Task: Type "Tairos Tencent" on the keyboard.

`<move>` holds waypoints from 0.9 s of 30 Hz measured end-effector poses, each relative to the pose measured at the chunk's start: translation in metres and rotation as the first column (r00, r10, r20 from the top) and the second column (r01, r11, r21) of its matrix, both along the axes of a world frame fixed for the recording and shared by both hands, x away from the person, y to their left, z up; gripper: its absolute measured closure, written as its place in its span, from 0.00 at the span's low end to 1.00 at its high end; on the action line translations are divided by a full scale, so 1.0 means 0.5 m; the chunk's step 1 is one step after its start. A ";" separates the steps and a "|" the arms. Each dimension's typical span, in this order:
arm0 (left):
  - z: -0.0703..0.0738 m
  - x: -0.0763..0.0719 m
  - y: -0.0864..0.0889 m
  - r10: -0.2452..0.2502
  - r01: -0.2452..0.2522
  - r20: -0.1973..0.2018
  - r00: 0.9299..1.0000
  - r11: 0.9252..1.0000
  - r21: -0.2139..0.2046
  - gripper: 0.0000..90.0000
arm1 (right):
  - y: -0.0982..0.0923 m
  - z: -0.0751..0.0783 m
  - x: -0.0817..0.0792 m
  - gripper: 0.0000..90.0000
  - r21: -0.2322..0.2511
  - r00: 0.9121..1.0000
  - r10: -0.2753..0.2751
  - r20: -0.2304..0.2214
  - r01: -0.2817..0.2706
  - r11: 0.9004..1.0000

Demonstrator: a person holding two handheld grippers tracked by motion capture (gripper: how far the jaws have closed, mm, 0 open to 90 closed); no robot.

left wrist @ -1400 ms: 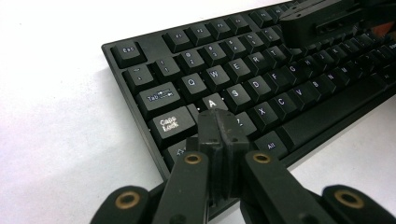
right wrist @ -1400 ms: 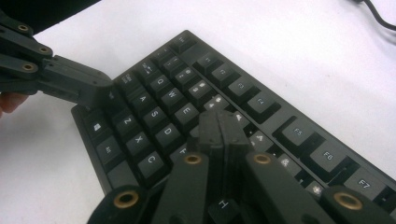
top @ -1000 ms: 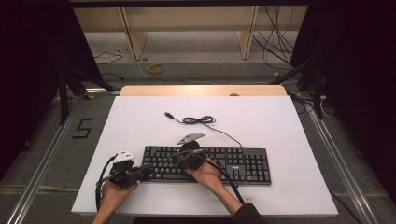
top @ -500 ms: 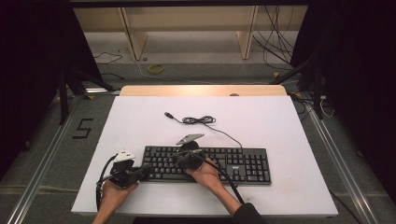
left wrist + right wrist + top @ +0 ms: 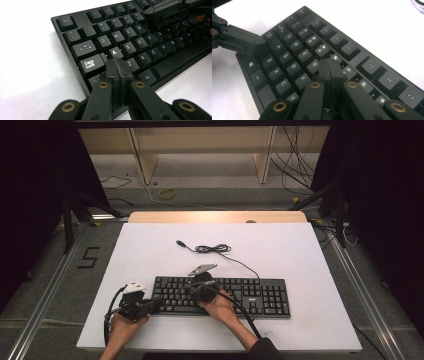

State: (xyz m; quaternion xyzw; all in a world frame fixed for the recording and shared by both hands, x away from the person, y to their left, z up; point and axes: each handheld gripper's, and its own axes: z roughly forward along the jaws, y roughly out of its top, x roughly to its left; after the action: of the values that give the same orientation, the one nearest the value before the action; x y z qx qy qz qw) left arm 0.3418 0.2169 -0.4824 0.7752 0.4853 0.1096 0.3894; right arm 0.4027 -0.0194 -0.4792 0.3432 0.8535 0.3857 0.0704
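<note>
On the near half of the white table (image 5: 300,255) lies the black keyboard (image 5: 260,296). Both grippers are closed and hold nothing. The left gripper (image 5: 116,68) has its tip over the left keys, near A and Caps Lock. The right gripper (image 5: 331,68) is over R and T. A wide tip may press two keys together, I think.
</note>
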 end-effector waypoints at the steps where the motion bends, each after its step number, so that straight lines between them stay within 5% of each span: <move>1: 0.000 0.000 0.000 0.000 0.000 0.000 1.000 1.000 0.000 0.99 | -0.001 0.001 0.000 1.00 0.006 1.000 -0.002 -0.004 0.002 1.000; 15: 0.019 -0.006 -0.001 -0.010 0.012 0.055 0.998 0.999 -0.045 0.88 | -0.024 0.033 -0.015 0.93 0.088 1.000 0.004 0.015 -0.005 0.996; 27: 0.033 -0.002 -0.012 -0.018 0.025 0.077 0.997 0.996 -0.084 0.59 | -0.050 0.044 -0.033 0.75 0.135 0.999 0.030 0.016 -0.032 0.990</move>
State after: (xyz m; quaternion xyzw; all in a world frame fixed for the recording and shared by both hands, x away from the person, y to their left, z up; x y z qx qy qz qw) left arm 0.3406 0.2112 -0.4660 0.7584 0.4659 0.1142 0.4412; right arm 0.3860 -0.0446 -0.4574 0.3311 0.8302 0.4460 0.0468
